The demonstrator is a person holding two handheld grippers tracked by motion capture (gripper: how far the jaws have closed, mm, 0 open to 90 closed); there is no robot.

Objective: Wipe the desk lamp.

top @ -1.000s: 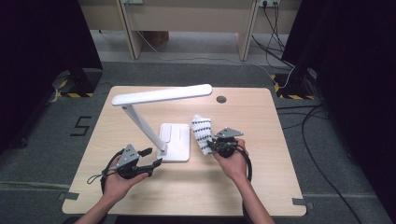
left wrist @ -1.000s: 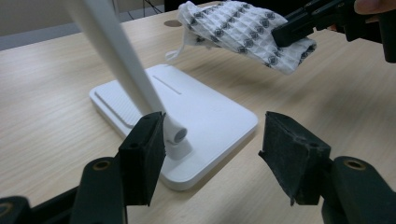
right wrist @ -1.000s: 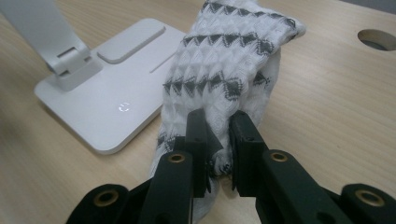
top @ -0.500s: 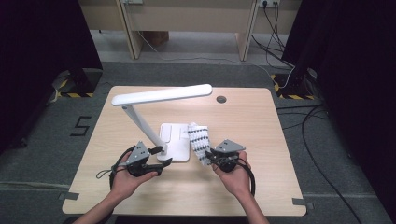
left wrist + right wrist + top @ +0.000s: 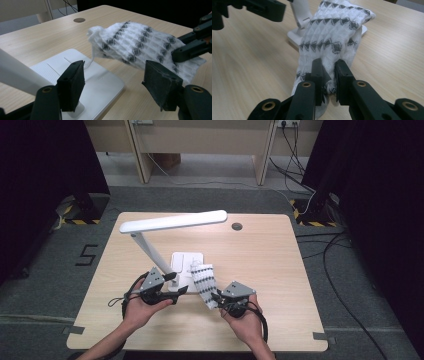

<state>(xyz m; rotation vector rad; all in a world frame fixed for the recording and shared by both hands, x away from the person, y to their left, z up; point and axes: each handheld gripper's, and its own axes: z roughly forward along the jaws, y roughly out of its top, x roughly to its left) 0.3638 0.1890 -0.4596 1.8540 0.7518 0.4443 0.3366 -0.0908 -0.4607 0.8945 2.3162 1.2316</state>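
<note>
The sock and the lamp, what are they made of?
The sock looks like soft knitted fabric, white with dark zigzag rows; its bumpy weave and floppy folds show that. The lamp seems to be smooth white plastic, matte and evenly coloured, though painted metal is possible.

A soft white knitted cloth with rows of dark grey diamond marks (image 5: pixel 204 284) was bunched into a long, rumpled roll. It lay slanted near the middle of the light wooden table (image 5: pixel 280 260), closer to the near edge. Its far end rested just beside the flat white lamp base (image 5: pixel 184 262), and its near end was pinched tight and slightly lifted.
</note>
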